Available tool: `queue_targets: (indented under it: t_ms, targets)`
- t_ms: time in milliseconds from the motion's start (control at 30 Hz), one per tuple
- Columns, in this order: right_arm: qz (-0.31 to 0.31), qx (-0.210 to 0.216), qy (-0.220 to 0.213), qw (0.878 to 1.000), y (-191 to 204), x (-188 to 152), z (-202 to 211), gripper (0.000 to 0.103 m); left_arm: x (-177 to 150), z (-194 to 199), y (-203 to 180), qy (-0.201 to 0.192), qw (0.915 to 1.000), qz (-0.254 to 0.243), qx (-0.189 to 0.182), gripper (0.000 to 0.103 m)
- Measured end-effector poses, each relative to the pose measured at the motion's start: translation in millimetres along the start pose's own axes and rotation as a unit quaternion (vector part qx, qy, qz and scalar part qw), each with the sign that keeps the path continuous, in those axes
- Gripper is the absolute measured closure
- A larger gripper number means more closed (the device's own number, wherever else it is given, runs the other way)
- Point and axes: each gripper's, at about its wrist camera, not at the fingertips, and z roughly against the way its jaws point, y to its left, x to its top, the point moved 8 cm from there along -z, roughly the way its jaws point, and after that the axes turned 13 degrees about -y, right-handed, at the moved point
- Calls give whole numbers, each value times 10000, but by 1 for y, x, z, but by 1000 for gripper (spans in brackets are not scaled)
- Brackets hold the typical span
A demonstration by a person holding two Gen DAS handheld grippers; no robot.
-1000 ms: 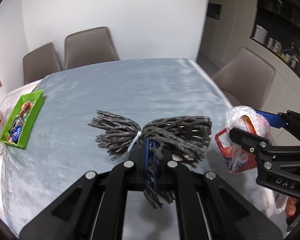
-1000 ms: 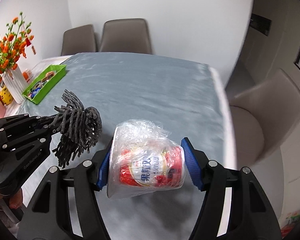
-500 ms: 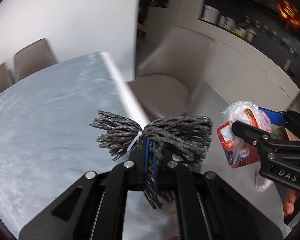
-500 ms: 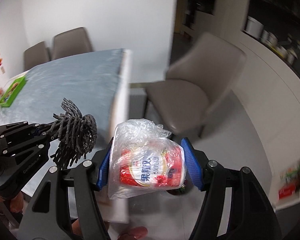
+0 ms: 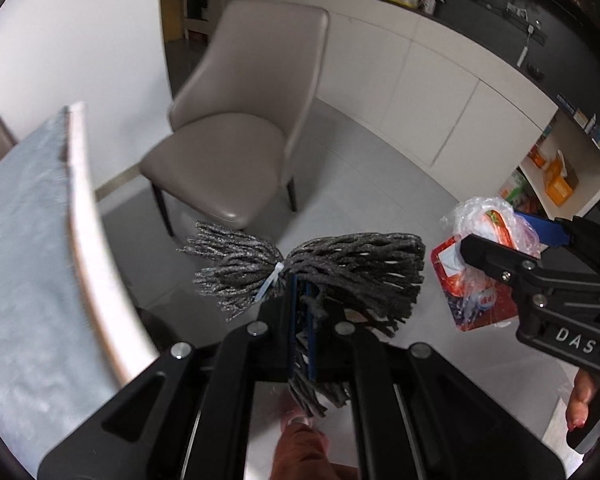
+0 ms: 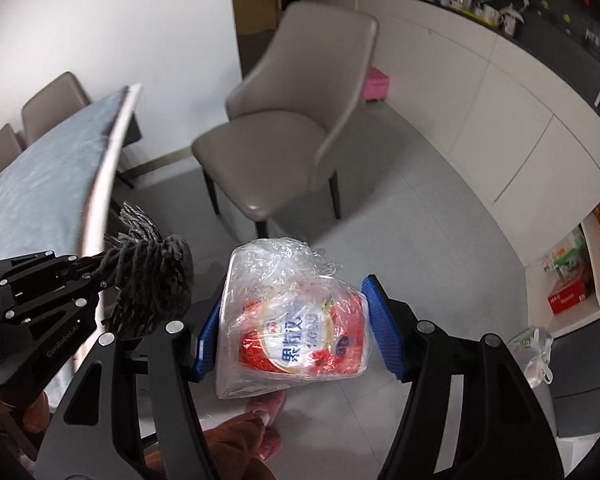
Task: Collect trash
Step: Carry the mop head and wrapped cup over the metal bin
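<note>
We have swung off the table [image 5: 24, 216] toward the chair [image 5: 236, 136] — left gripper [image 5: 302, 300] clamps the grey mop head [image 5: 312, 272], right gripper [image 6: 296, 334] clamps the bagged red cup [image 6: 296, 332], both over the floor.

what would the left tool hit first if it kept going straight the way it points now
Probably the beige chair: it sits dead ahead past the grey yarn bundle the left tool is clamped on. The table edge lies off to the left. Depth is unclear; it might pass low, toward the floor.

two grippers [image 5: 302, 296] [image 6: 298, 326], one chair [image 5: 236, 148], one table [image 5: 28, 264]
</note>
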Motion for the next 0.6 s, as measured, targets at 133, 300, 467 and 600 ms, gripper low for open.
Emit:
queue_targets:
  t_ms: [133, 300, 467, 600]
  targets:
    - [-42, -79, 209, 9997, -22, -2, -33, 41, -2, -47, -13, 223, 9997, -48, -70, 98]
    - [7, -98, 318, 9994, -46, -3, -73, 41, -11, -94, -26, 426, 9991, -30, -62, 98]
    - [169, 191, 532, 9983, -61, -16, -120, 41, -26, -136, -31, 629, 9977, 178, 188, 98]
    - [365, 537, 772, 9949, -63, -37, -155, 41, -50, -168, -29, 815, 9943, 505, 471, 98]
